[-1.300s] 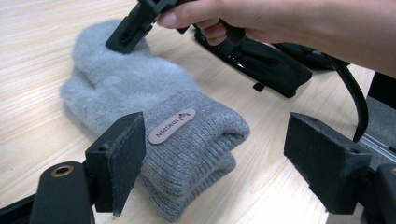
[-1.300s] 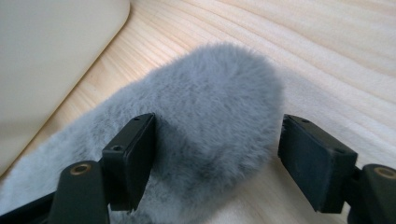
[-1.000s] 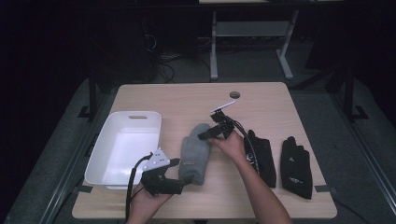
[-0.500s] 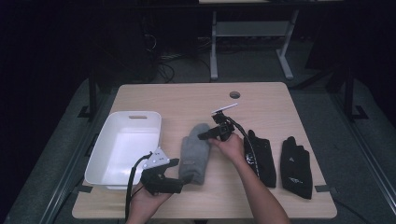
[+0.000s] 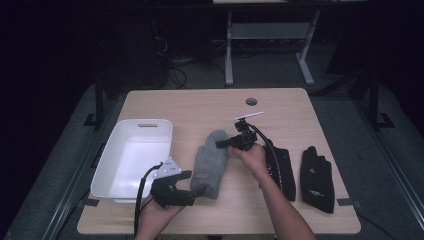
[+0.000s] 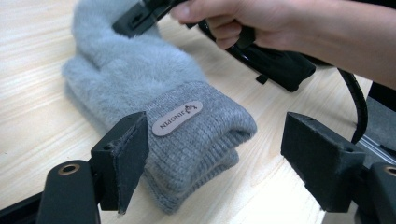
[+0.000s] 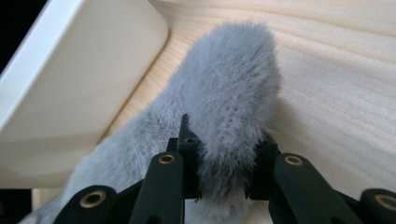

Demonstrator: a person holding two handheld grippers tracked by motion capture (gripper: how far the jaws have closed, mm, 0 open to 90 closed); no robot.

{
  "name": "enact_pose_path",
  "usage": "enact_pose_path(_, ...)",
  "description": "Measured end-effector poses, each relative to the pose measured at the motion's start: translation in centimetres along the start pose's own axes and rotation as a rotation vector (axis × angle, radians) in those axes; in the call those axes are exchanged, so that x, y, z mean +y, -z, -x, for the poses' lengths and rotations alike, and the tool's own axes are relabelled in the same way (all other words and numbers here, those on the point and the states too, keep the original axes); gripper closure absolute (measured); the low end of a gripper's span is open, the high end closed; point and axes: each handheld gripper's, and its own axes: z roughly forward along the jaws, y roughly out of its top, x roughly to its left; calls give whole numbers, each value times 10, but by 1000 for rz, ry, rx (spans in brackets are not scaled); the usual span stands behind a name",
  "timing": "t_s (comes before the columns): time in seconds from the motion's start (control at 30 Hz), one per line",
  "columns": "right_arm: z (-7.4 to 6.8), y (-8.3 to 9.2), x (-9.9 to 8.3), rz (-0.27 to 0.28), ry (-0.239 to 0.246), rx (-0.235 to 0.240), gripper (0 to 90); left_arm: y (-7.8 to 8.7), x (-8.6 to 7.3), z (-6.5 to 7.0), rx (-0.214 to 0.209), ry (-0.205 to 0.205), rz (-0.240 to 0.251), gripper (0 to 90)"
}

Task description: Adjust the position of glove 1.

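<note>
Mitten (image 7: 224, 107) tip hidden between just-closed right gripper (image 7: 223, 175) fingers.

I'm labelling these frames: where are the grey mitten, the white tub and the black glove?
Fluffy grey mitten (image 5: 207, 160): high view, mid-body.
White plastic tub (image 5: 106, 161): high view, left wall.
Black glove (image 5: 317, 176): high view, palm.

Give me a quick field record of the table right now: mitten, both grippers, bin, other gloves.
mitten: grey, fluffy, flat on the table, cuff toward the person
right gripper: jaws have just been closing, now pinched on the mitten's thumb
left gripper: open, jaws either side of the cuff; one pad at the cuff, the other clear of it
bin: white, left of the mitten
black gloves: two, lying right of the mitten
</note>
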Motion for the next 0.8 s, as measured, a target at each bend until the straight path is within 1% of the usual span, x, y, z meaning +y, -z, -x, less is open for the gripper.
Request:
enact_pose_path(0.07,-1,6,-2,12,11,5,727,-1,0,0,-3,13,-3,230)
enact_pose_path(0.1,-2,8,-2,10,12,6,728,-2,1,0,-8,29,-5,231)
enact_pose_path(0.2,-3,19,-4,20,25,12,730,-4,2,-1,-2,34,-9,231)
enact_pose_path(0.23,-3,23,-5,21,32,12,730,-5,2,-1,-4,48,-13,230)
enact_pose_path(0.37,-3,34,-10,39,38,17,733,-10,6,-3,-8,76,-22,230)
enact_pose_path(0.47,0,43,-15,49,37,14,734,-14,10,-3,-6,84,-30,230)
enact_pose_path(0.5,1,45,-16,53,34,13,734,-16,11,-3,0,81,-31,230)
enact_pose_path(0.57,4,51,-20,56,26,15,734,-20,14,-2,-10,95,-41,231)
enact_pose_path(0.63,6,57,-23,64,31,8,734,-24,15,-2,-12,101,-47,232)
enact_pose_path(0.7,7,61,-25,67,32,3,734,-30,17,-2,-22,115,-59,232)
enact_pose_path(0.8,10,68,-30,76,40,-4,734,-35,20,-2,-32,127,-64,231)
